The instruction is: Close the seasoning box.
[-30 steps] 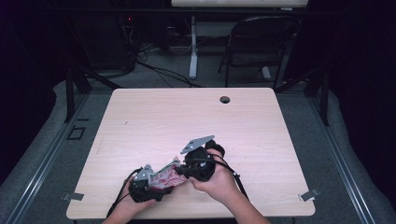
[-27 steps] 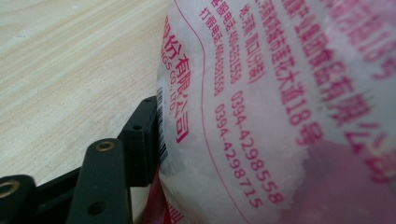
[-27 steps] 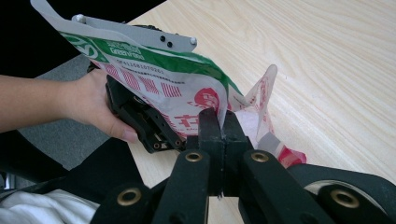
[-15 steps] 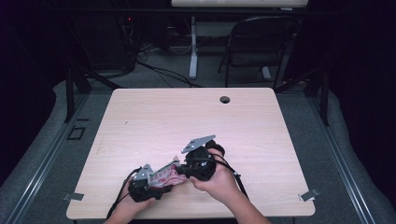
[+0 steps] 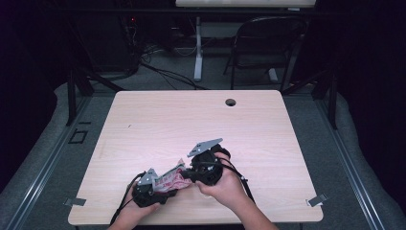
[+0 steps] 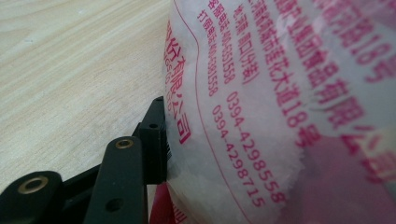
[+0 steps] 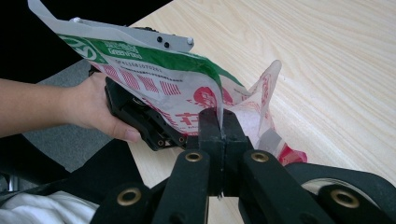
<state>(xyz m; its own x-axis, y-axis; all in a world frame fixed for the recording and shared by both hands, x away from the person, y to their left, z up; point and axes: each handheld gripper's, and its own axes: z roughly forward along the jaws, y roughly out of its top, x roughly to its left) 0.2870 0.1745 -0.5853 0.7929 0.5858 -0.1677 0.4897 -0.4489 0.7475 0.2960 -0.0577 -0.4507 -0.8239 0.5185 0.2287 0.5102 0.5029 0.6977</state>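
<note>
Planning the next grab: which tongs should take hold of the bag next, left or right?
Left, probably. The right tongs already pinch the bag edge; the left tongs have been closing, one pad beside the bag, grip unclear.

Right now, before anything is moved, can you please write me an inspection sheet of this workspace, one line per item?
Surface: light wooden table, a round hole near its far edge.
Job's things: one printed plastic bag, red and white with a green band, held off the table between both tools.
Clutter: nothing seen on the table.
Grippers: right hand-held gripper shut on the bag's edge; left hand-held gripper has just been closing with the bag between its jaws, one pad against the film; full grip cannot be told.
Cables: black cable trails from the right tool; floor cables behind the table.
Surroundings: dark room, chair, grey floor.
</note>
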